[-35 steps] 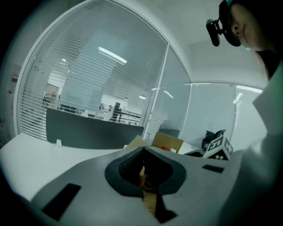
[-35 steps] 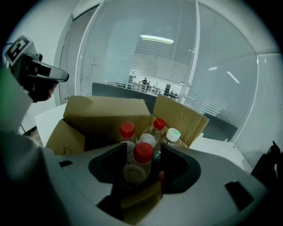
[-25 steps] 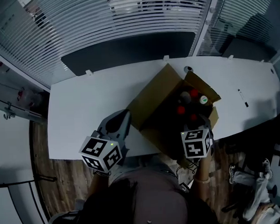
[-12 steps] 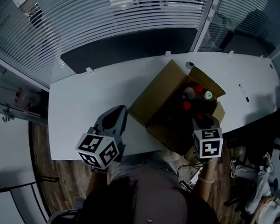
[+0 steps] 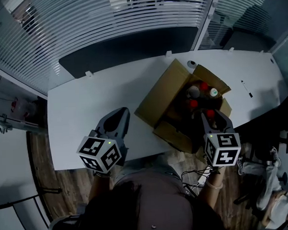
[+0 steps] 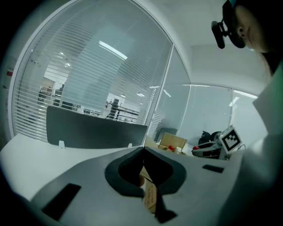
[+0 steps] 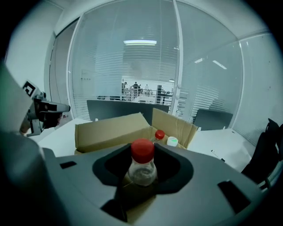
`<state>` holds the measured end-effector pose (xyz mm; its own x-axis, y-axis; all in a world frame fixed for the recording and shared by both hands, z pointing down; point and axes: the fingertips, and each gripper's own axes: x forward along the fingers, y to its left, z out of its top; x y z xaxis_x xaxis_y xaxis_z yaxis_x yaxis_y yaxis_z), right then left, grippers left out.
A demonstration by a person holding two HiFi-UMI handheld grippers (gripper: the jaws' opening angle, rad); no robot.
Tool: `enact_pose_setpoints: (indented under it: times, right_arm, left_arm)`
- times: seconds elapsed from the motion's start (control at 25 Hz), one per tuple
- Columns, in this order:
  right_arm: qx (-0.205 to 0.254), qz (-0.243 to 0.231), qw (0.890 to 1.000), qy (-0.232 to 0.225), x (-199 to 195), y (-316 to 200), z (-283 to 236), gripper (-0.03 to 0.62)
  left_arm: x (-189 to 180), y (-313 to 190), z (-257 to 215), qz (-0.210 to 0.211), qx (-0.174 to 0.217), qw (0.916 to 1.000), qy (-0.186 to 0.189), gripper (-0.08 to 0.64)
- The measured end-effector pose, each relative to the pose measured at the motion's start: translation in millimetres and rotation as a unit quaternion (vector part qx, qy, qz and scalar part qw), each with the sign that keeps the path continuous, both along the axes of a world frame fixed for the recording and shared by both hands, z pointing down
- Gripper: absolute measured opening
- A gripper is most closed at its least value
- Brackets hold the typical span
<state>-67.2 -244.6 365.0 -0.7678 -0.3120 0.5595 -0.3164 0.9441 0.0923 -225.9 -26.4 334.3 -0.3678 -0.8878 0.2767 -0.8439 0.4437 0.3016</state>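
1. At the near right edge of the open cardboard box (image 5: 164,95), the right gripper (image 5: 209,118) has its jaws clamped on an upright red-capped bottle (image 7: 142,164).
2. Left of the box, the left gripper (image 5: 121,113) hovers over the white counter (image 5: 82,102), jaws pressed together with nothing between them.
3. More bottles (image 5: 199,90) stand inside the box.

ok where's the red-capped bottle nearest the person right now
The red-capped bottle is between the jaws of the right hand-held gripper, at the head view's right, by the near right edge of the cardboard box.
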Motion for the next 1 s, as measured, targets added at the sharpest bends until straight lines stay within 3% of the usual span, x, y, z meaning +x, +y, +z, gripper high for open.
enact_pose_setpoints:
  times: [0.44,1.0]
  right_arm:
    - [0.073,-0.005,0.994,-0.084,-17.8,27.9,-97.7,0.167]
    - [0.074,-0.111,0.979,-0.155,-72.0,120.9,-145.0,0.167]
  left_arm:
    - [-18.7,33.2,-1.7,-0.008,0.013,0.9999,0.002,0.009]
    - [-45.7,98.4,-5.8,-0.061,0.028,0.9978,-0.001,0.009]
